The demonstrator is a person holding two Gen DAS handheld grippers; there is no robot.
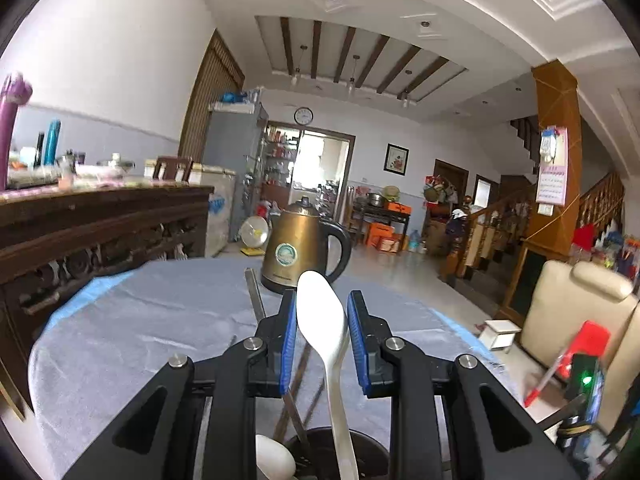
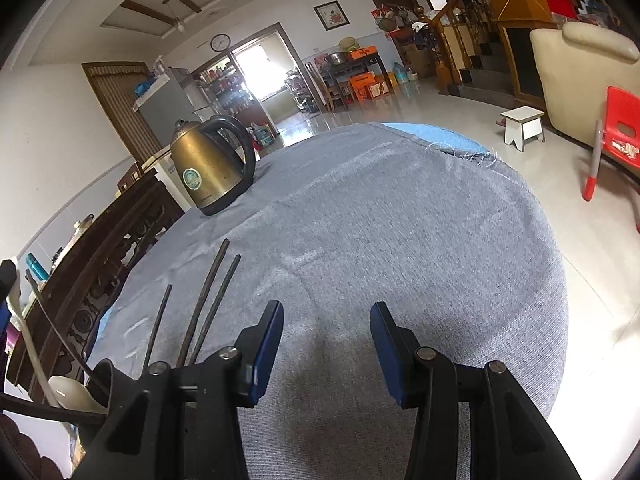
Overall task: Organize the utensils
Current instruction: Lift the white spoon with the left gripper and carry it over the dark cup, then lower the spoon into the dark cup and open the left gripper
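Above table (image 1: 160, 320) | left claw (image 1: 322, 320) grasps white spoon (image 1: 324, 320) | right claw (image 2: 326, 332) released

Open cloth ahead, clutter at left
Bare desk (image 2: 400, 220) lies before the right claw (image 2: 326, 344); kettle (image 2: 210, 168) and chopsticks (image 2: 208, 300) crowd its left.

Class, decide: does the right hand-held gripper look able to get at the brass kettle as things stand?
Probably yes. The right hand-held gripper is open and empty, and only bare grey cloth lies between it and the kettle; the chopsticks stand off to the side.
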